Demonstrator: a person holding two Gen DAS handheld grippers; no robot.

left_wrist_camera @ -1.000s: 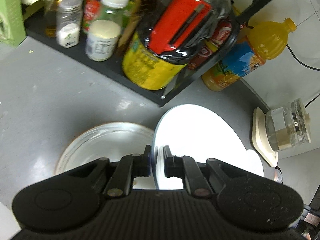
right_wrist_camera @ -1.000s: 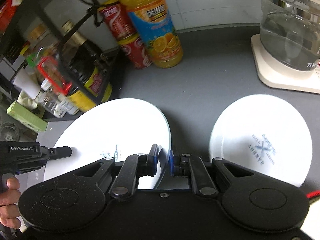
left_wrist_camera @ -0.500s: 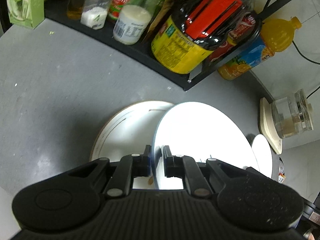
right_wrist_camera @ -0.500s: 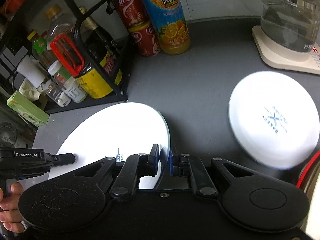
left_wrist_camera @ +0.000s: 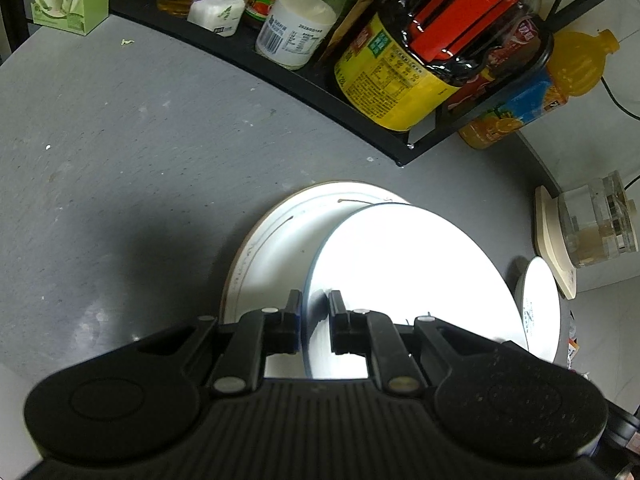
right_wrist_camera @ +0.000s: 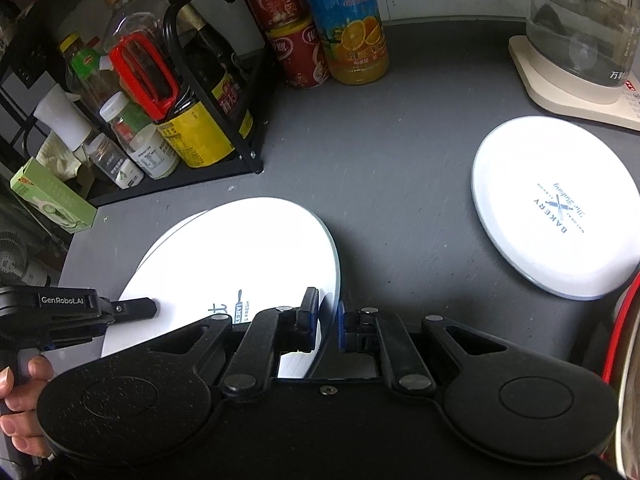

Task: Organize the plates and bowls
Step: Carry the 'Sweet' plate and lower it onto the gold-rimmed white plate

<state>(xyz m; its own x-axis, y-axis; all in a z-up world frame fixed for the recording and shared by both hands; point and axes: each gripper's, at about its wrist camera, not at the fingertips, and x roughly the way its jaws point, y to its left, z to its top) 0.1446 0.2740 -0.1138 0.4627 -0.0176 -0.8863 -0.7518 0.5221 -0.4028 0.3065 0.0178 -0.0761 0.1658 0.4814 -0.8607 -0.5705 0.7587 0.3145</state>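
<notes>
**Left-wrist view: two claws carry one plate toward the stack**

Left-wrist view: my left claw (left_wrist_camera: 313,320) is clamped narrow on the near rim of the white plate (left_wrist_camera: 404,272), which hangs tilted over the brown-rimmed plate (left_wrist_camera: 280,240) lying on the grey desk (left_wrist_camera: 120,160). A second ago the condiment rack (left_wrist_camera: 360,120) filled the top of this view; now it sits farther off, and more of the lower plate shows. From here the risk is a hard landing: if I let one rim drop first, the edge could strike or chip the plate below.

Right-wrist view: my right claw (right_wrist_camera: 329,322) pinches the same plate (right_wrist_camera: 240,264) at its opposite rim, jaws nearly closed, with the left claw (right_wrist_camera: 136,309) visible across it. The bakery-print plate (right_wrist_camera: 556,208) rests well apart, near the glass kettle (right_wrist_camera: 580,28), and has slid toward the right edge since the earlier frame. Uneven pull between my two hands could twist the plate out of either grip.
</notes>
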